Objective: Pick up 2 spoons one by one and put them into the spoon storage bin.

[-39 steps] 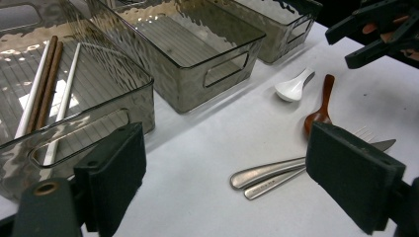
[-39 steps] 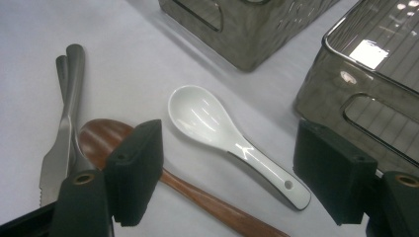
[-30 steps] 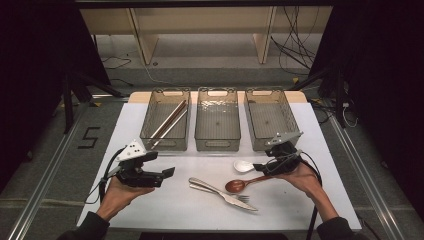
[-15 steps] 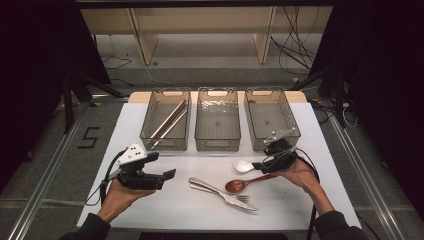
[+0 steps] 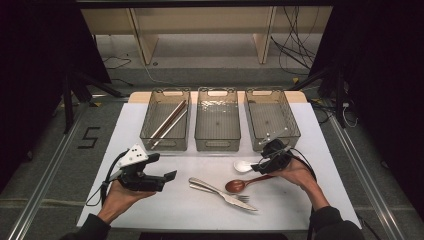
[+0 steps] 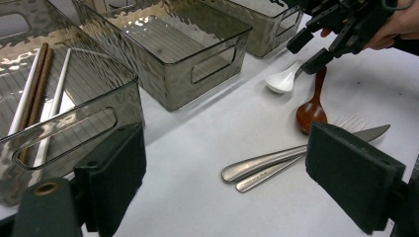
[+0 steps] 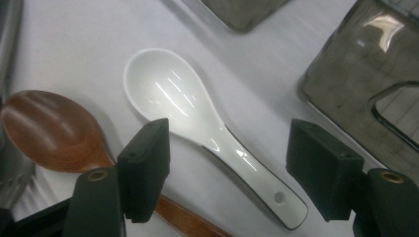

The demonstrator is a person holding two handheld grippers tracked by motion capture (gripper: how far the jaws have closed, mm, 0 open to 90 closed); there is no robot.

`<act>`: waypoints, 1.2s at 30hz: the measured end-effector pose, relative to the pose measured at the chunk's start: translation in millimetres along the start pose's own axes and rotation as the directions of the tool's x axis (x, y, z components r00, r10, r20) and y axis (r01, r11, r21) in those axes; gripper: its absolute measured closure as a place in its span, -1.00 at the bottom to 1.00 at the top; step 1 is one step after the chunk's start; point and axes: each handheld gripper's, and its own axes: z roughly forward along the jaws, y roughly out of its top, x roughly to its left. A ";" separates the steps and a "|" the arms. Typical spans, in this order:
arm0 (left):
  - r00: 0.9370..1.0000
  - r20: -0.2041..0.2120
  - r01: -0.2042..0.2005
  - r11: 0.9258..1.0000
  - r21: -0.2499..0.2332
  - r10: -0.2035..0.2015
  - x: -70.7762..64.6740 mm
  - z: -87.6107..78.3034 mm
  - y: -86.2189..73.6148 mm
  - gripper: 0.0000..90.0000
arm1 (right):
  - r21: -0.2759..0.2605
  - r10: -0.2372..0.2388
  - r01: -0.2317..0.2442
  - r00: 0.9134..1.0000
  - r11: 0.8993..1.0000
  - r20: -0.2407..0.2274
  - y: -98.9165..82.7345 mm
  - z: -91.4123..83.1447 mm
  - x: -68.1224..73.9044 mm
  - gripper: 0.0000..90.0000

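The right claw (image 7: 227, 168) has sunk since a second ago, its jaws just narrowing astride the glossy white ceramic spoon (image 7: 197, 118), not yet gripping; the left claw (image 6: 237, 182) hangs released.

White spoon (image 5: 243, 165) handle hidden under right gripper (image 5: 265, 162) in high view, wooden spoon (image 7: 54, 131) cut off at right gripper view's bottom edge

The spoon (image 7: 197, 123) between my black jaws is glossy white, and the other spoon (image 7: 54, 133) is red-brown wood. The bins (image 5: 217, 120) are smoky grey with ripple pattern. The table (image 5: 165, 205) is white.
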 end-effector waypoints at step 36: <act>1.000 0.002 -0.017 1.000 0.005 0.017 -1.1 -0.3 -0.1 -0.66 | 0.131 -0.096 0.094 0.995 0.987 0.008 -0.4 15.8 9.3 0.25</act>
